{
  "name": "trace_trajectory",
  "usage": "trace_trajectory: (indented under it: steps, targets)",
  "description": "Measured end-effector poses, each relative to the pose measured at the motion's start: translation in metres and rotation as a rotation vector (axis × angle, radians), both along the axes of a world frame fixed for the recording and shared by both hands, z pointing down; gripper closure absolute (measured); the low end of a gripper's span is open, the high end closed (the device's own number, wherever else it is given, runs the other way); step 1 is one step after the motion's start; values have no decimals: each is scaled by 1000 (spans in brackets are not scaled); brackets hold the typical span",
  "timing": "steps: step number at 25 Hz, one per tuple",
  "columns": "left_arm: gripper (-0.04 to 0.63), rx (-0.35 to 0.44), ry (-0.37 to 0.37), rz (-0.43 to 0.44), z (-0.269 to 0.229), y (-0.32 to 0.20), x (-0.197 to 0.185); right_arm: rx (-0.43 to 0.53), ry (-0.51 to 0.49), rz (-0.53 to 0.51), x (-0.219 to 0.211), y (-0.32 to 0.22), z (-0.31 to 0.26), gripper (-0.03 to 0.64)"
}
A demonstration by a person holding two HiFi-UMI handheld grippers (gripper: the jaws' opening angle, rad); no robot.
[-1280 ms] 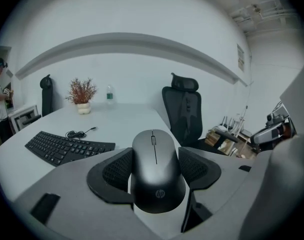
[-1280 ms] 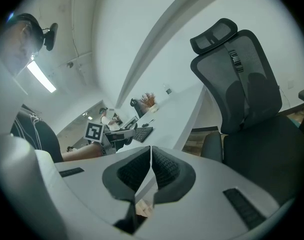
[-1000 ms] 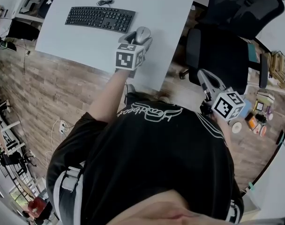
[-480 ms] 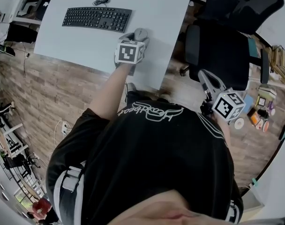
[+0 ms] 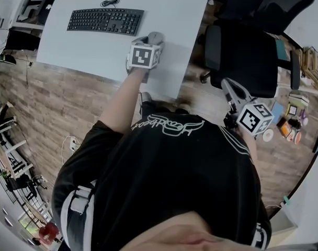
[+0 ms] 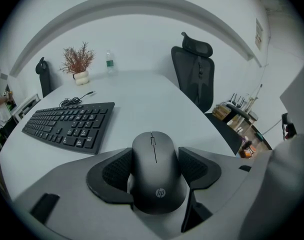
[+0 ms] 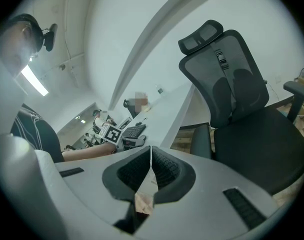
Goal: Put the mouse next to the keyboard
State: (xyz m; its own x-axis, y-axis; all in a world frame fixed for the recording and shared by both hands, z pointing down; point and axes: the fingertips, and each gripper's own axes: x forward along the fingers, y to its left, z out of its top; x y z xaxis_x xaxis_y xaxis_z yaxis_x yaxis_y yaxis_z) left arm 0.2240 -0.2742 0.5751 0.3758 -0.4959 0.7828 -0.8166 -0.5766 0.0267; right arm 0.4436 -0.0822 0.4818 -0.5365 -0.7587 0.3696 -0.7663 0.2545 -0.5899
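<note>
Left tool tilted steeper, arm outstretched, clamping mouse beside keyboard

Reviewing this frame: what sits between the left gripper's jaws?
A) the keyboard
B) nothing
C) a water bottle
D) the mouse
D: in the left gripper view the black mouse sits between the pads of the left gripper, which press on its sides, while the keyboard lies apart, ahead and to the left.
</note>
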Motion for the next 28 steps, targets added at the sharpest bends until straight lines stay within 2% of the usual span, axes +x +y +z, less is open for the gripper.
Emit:
trace_trajectory:
  steps: [6, 11, 19, 22, 24, 25, 26, 28]
  targets:
    - [291, 4, 10, 13, 1, -1, 1, -10, 1, -1, 3, 6, 4, 603]
    - [252, 123, 8, -5, -7, -6, -1, 1, 13, -21, 3, 8, 2, 603]
    - [258, 210, 105, 2, -53, 8, 5, 34, 24, -41, 2, 4, -7, 603]
    - [324, 238, 192, 20, -88, 27, 11, 75, 34, -64, -6, -2, -21, 603]
    - [398, 244, 273, 24, -112, 44, 11, 94, 39, -84, -18, 0, -28, 603]
    - [464, 245, 313, 27, -122, 53, 10, 99, 42, -97, -25, 2, -31, 603]
    - [567, 245, 347, 35, -132, 64, 9, 103, 45, -109, -34, 4, -33, 603]
    - [588, 239, 404, 80, -148, 86, 10, 118, 55, -135, -50, 7, -40, 603]
